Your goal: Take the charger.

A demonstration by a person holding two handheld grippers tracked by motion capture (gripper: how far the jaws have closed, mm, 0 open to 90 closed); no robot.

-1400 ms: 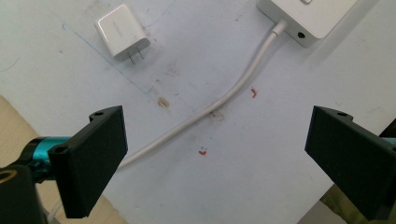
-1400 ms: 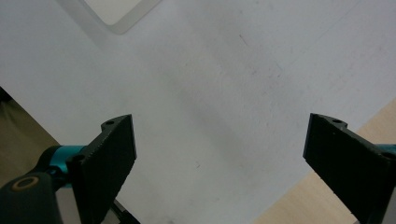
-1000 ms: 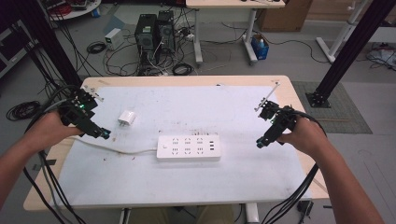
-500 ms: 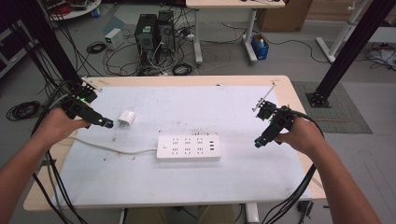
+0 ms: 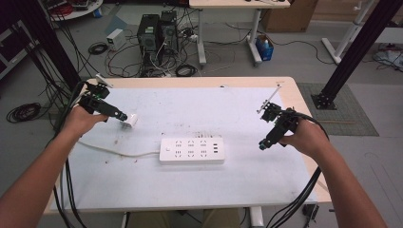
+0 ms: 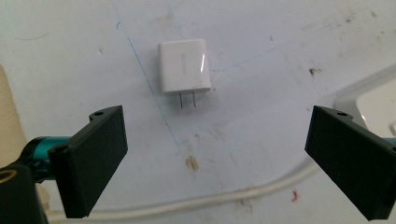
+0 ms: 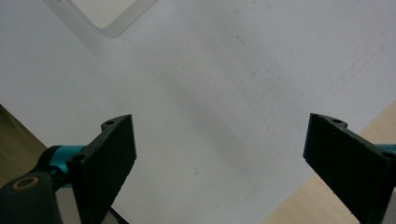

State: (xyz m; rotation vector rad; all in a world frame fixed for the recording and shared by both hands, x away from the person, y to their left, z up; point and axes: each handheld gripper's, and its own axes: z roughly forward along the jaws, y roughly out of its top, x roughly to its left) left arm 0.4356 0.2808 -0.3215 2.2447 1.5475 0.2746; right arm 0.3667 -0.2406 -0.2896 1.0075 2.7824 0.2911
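The left gripper hovers over a white plug-in charger with its jaws spread wide and empty. The charger lies flat on the table, near its left side, two metal prongs pointing back toward the gripper. A white power strip sits mid-table, its cable running off to the left, just below the charger.

The step in hand looks like picking up the charger. To do it well, the gripper should come forward and down so the jaws straddle the charger's white body on its two long sides, clear of the prongs, then close squarely so it does not twist. Keep the lower jaw off the cable. The right gripper waits, jaws apart and empty, right of the strip.
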